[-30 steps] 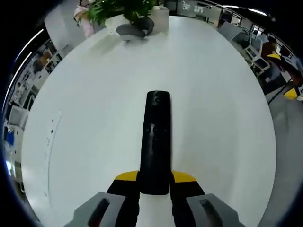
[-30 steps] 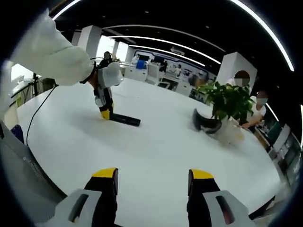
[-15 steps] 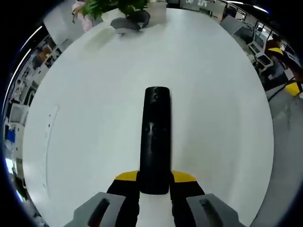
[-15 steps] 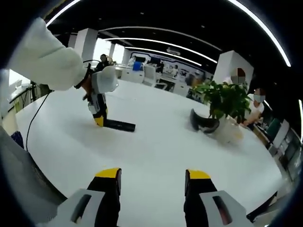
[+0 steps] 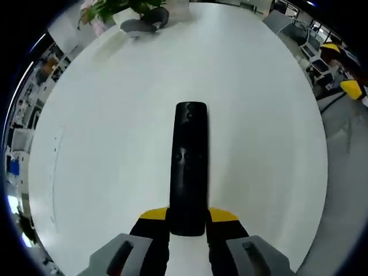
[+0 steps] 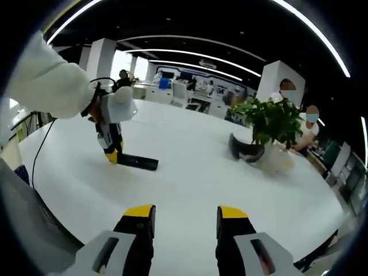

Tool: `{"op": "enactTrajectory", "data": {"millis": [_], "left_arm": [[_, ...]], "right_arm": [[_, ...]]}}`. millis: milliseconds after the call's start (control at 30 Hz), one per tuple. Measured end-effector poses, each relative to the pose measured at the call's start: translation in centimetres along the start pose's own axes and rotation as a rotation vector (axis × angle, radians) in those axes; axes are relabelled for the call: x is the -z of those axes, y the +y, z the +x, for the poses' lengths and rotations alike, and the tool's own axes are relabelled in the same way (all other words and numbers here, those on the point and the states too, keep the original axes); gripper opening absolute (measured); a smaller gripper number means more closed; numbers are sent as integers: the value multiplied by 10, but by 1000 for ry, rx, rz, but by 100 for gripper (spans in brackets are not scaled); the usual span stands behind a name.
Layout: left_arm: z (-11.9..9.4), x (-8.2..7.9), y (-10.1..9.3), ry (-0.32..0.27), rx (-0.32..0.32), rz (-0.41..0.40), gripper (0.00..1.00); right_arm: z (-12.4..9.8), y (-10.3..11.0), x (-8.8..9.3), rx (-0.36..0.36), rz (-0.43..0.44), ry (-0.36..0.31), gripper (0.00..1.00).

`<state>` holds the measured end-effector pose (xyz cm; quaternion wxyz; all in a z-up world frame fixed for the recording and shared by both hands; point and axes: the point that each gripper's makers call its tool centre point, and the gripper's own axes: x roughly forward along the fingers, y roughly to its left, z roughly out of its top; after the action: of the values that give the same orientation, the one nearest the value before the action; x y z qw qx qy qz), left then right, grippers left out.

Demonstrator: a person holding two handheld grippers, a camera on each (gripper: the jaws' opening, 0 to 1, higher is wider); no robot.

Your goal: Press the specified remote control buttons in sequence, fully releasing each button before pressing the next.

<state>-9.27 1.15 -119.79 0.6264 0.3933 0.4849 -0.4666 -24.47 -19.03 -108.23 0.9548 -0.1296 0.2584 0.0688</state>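
Left hand-held gripper clamps the near end of the black remote, which lies lengthwise ahead on the white table.

A broad white round table carries a green potted plant near its far edge, with a dark curved object lying just beside the plant's pale pot, while two seated people and office desks occupy the room behind.

long black remote control on round white table, frame centre | near end between left gripper jaws | potted green plant upper left, far edge
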Motion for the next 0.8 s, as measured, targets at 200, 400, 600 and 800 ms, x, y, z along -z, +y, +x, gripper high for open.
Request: {"op": "enactTrajectory", "data": {"millis": [200, 400, 600, 800], "left_arm": [[-1, 4, -14, 4, -1, -2, 23], [-2, 5, -21, 29, -3, -8, 24], [-3, 8, -35, 81, 6, 19, 24], [-5, 13, -47, 125, 5, 50, 24]], "right_arm": [[-2, -3, 0, 14, 22, -3, 31], [-2, 4, 1, -20, 3, 9, 25], [-2, 6, 3, -45, 27, 24, 13], [-1, 10, 2, -67, 21, 28, 10]]}}
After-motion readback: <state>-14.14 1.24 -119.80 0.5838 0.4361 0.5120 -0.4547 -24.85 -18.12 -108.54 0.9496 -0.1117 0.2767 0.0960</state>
